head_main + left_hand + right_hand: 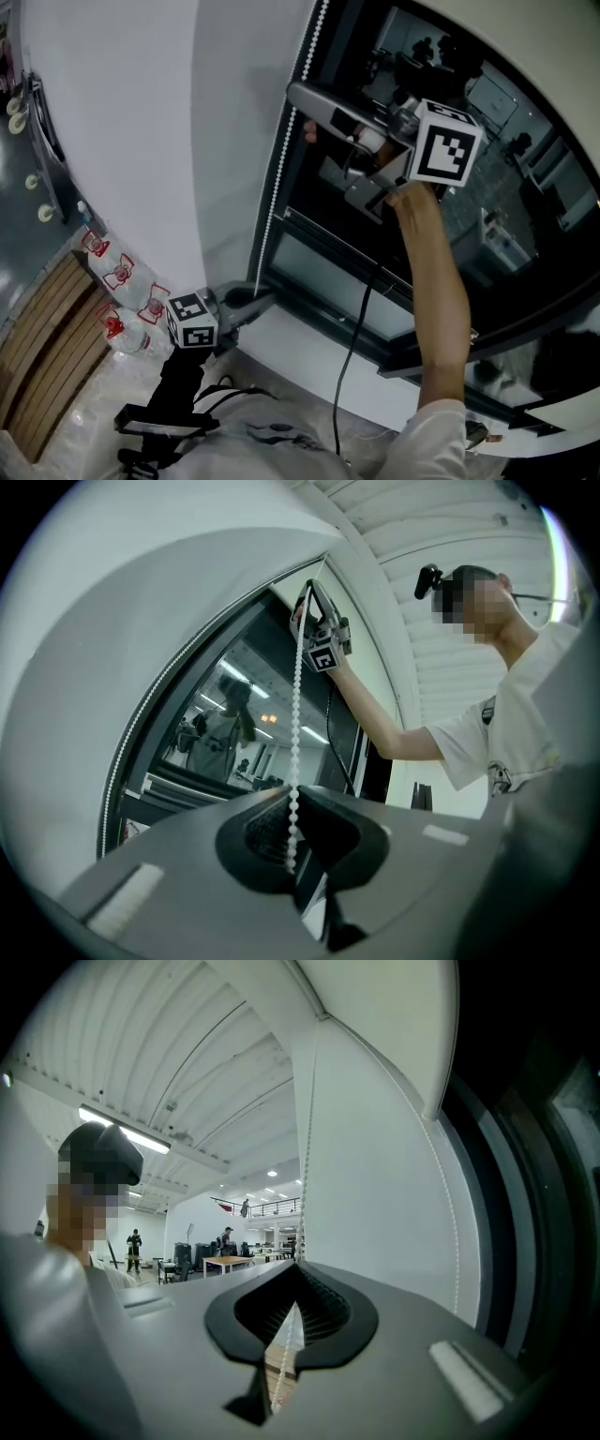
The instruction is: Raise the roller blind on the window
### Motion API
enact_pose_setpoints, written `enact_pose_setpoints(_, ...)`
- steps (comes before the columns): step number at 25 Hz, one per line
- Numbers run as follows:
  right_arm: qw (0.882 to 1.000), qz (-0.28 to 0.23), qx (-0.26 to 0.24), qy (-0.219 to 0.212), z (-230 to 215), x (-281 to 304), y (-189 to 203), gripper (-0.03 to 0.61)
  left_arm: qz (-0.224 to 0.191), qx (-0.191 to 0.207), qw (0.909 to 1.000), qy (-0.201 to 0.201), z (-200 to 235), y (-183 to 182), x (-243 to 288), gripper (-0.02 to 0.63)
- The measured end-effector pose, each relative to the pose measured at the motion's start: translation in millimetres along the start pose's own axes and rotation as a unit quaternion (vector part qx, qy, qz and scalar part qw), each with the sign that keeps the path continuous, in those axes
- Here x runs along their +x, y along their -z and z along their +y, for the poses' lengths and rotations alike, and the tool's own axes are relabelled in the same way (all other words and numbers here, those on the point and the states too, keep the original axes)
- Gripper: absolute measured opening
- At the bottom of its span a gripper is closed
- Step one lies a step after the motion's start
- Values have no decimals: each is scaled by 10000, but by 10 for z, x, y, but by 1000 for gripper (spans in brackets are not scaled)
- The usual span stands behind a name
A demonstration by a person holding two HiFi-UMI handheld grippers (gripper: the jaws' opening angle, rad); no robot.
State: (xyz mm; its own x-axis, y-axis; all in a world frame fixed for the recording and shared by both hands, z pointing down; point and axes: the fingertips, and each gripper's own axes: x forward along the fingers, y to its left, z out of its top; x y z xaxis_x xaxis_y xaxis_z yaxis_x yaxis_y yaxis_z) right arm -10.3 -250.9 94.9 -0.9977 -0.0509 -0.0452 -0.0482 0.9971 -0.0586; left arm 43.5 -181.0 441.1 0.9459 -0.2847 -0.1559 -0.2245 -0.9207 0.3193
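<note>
head view: right gripper (302,111) raised in the upper centre of the frame, marker cube to its right, held by a bare arm (433,281) that reaches up from the lower right. its fingers (394,1354) point left at the roller blind's bead chain (281,169). the chain runs as a white dotted line from the top edge, down and slightly left along the dark frame of the window (506,187).

right gripper view: fingers closed together with the chain pinched between them. beads show in the thin slit at lower centre, and the chain goes on straight up from the fingertips to the top of the frame.

left gripper (292,850): low in the head view, lower left of centre, tips at the bottom stretch of the same chain, just above the white sill (309,347). left gripper view: the chain comes down taut from the right gripper at upper centre and drops into the gap between the fingers (187,892), which are closed onto it. the beads end where the pads meet.

both grippers are on one strand, right high, left low, well apart.

other: clear bottles with red caps (117,277) on the floor at lower left. black cable (349,375) hanging in front of the sill.
</note>
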Motion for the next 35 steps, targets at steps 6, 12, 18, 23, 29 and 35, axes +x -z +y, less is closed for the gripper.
enact_pose_setpoints(6, 9999, 158, 19, 57, -21, 0, 110, 3, -24, -16, 10000, 29, 0, -63, 56, -2)
enact_pose_setpoints(12, 9996, 201, 144, 126, -15, -30, 356, 3, -16, 26, 10000, 68, -9, -48, 53, -2)
enact_pose_setpoints(18, 9989, 390, 165, 201, 42, 19, 612, 3, 2, 11, 9999, 119, -48, -81, 40, -2)
enact_pose_setpoints(23, 9976, 582, 309, 192, 43, 28, 891, 3, 16, 4, 9999, 117, -34, -113, 68, -2)
enact_pose_setpoints(29, 9948, 870, 470, 241, 22, 19, 1291, 3, -26, 10, 10000, 84, -15, -122, 81, -2)
enact_pose_setpoints(35, 9885, 1302, 722, 257, 72, 58, 1986, 3, -22, -1, 10000, 52, -10, -82, 59, -2)
